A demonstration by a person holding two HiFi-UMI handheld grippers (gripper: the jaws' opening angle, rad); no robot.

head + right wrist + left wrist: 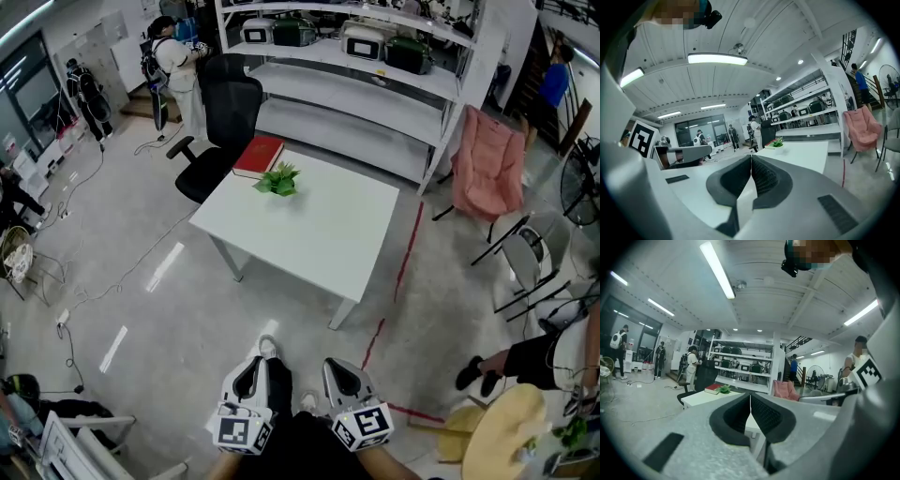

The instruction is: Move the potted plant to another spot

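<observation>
Over on the far left, the black office chair (220,122) is parked right at the table's corner. Next comes the red book (258,156) on that far-left corner of the white table (323,230). The potted plant (278,179) sits just to the right of the book, and I can't tell if they're touching. You're well short of the table, so I'd call this the walk-up, with the move itself not started.

Down near you, the left gripper (258,364) has its jaws pressed together on nothing, and the right gripper (339,370) is clamped on nothing too.

Heads up: the plant is on the far side, so you'd be stretching across the whole tabletop. Come in with the jaws closed like that and you'll probably shove the pot into the book or tip it over. Pinch only the leaves and it likely slips. If you circle round the right instead, the pink chair (487,169) crowds that side.
</observation>
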